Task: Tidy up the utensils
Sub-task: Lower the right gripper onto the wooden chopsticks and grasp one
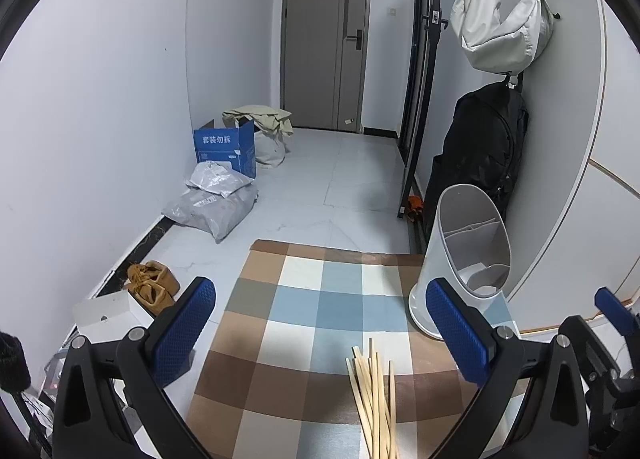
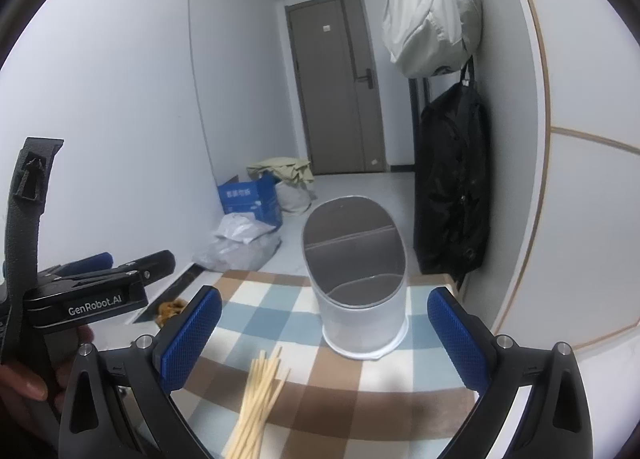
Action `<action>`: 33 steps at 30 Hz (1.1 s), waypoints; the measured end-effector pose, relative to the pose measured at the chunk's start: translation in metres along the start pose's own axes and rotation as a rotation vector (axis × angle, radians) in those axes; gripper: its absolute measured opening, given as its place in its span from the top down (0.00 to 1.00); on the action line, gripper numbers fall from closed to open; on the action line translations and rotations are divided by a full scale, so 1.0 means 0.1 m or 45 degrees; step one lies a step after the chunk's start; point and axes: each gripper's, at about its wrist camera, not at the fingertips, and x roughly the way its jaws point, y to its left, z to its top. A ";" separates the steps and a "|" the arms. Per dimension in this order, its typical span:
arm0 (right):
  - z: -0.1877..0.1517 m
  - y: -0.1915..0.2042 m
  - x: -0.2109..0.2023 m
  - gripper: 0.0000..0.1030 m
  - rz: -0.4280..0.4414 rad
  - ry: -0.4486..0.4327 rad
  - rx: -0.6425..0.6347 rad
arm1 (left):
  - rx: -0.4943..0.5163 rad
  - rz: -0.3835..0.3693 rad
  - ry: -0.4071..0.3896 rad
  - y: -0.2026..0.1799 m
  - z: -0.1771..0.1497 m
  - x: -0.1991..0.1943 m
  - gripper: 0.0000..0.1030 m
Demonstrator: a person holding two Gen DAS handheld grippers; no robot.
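A loose bundle of pale wooden chopsticks [image 1: 374,399] lies on the checked cloth [image 1: 296,311] near the front edge; the right wrist view shows the same chopsticks [image 2: 260,399] low in the frame. A white oval utensil holder [image 1: 466,255] with inner dividers stands upright at the cloth's far right, and this holder [image 2: 360,295] is centred in the right wrist view. My left gripper [image 1: 324,335] is open above the cloth, with nothing between its blue pads. My right gripper [image 2: 324,339] is open too, above the chopsticks and short of the holder.
The other gripper's body [image 2: 88,295] and a hand [image 2: 28,387] sit at the left. Brown shoes [image 1: 154,287], grey parcels [image 1: 216,203] and a blue box [image 1: 226,151] line the left wall. A black bag [image 1: 484,147] and a white bag [image 1: 502,23] hang at right.
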 end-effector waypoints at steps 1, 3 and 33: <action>-0.01 0.00 0.02 0.00 0.006 0.010 0.008 | -0.011 -0.001 0.005 0.02 0.01 0.01 0.01; -0.04 0.01 0.10 0.00 0.020 0.061 0.015 | -0.044 0.004 0.019 0.09 0.03 0.05 0.01; -0.76 0.41 1.95 0.77 0.037 1.132 -0.120 | -0.249 0.056 0.344 0.93 0.10 0.77 0.01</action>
